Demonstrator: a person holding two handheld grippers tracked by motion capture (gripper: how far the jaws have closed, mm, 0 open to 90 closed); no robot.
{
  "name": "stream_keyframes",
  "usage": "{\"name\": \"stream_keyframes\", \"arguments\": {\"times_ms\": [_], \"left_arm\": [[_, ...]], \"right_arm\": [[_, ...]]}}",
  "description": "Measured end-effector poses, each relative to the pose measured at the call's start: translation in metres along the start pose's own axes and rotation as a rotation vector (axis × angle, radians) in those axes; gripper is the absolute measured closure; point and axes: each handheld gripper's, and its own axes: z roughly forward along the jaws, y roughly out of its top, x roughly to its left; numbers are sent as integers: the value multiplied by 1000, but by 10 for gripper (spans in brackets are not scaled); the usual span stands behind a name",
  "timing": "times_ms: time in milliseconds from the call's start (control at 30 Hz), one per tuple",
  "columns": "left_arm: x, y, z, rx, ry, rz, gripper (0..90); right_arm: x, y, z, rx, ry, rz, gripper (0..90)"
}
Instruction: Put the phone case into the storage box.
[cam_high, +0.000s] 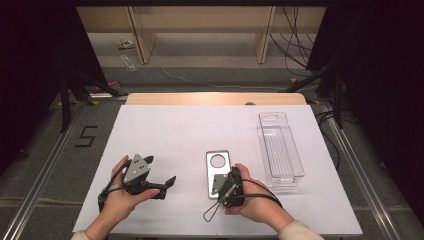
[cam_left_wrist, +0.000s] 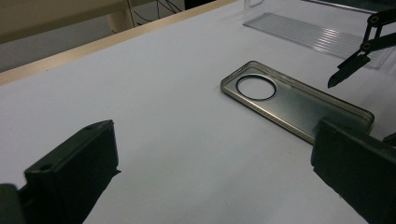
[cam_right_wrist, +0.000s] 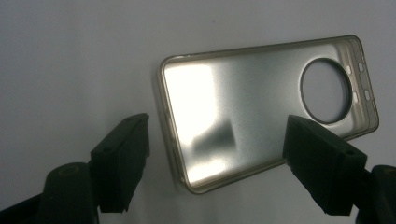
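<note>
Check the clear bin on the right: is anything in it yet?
Empty. In the high view the clear bin shows only its ribbed floor, and the phone case lies flat on the table beside it.

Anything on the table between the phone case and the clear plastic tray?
No. In the high view, the stretch of white table between the phone case and the clear plastic tray is bare; the two lie apart.
</note>
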Motion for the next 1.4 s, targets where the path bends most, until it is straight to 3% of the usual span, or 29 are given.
{"name": "stream_keyframes", "arguments": {"times_ms": [167, 233, 533, 1400], "left_arm": [[0, 0, 0, 0, -1, -1, 2], [0, 0, 0, 0, 0, -1, 2], [0, 0, 0, -2, -1, -3, 2], [0, 0, 0, -1, -4, -1, 3]], "right_arm": [[-1, 4, 2, 33, 32, -23, 249], [0, 4, 2, 36, 33, -13, 251], [0, 11, 4, 76, 52, -49, 266], [-2, 16, 11, 109, 56, -87, 313]]}}
